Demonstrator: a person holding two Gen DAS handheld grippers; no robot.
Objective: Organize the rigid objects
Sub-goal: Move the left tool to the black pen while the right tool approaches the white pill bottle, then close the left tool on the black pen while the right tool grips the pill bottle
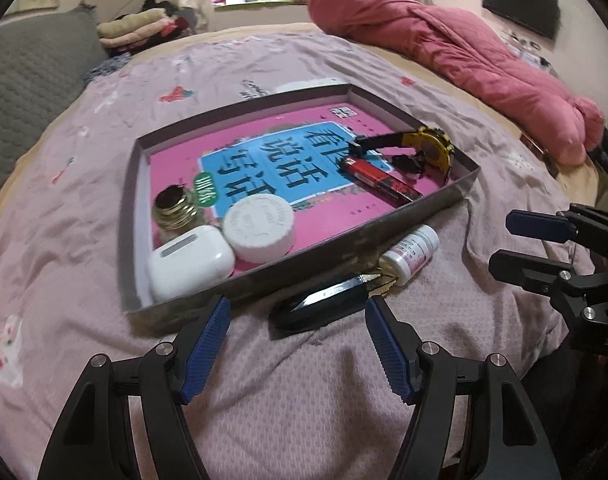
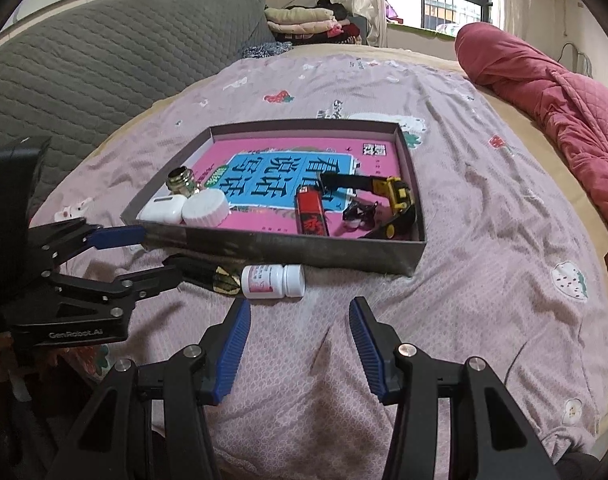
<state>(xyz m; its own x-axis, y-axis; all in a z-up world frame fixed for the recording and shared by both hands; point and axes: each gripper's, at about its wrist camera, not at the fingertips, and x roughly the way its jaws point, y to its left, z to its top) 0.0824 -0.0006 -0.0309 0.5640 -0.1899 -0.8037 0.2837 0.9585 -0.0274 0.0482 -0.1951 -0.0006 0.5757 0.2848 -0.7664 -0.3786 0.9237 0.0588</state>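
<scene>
A bed (image 1: 304, 380) covered by a mauve patterned sheet fills the scene; a red quilt (image 1: 464, 52) lies bunched along its far right side, and folded clothes (image 2: 304, 20) sit near the window.

A shallow grey box (image 2: 288, 250) rests on the sheet. A pink book (image 1: 264, 160) with a blue title panel lies flat on its floor. On the book, at the right end, lie a yellow and black watch (image 1: 428, 144), a red lighter (image 1: 380, 180) and a small black clip (image 1: 410, 162). At the left end stand a brass-coloured bottle (image 1: 174, 212), a white round cap (image 1: 260, 228) and a white earbud case (image 1: 190, 262), the three close together.

Outside the box, just beside its near wall, a white pill bottle (image 2: 274, 281) lies on its side. A black folded knife (image 1: 328, 304) lies next to it, its gold-marked end touching the bottle.

The left gripper (image 1: 298, 344) stands wide apart and empty, low over the sheet near the knife. The right gripper (image 2: 300, 344) is likewise spread and empty, just short of the pill bottle.
</scene>
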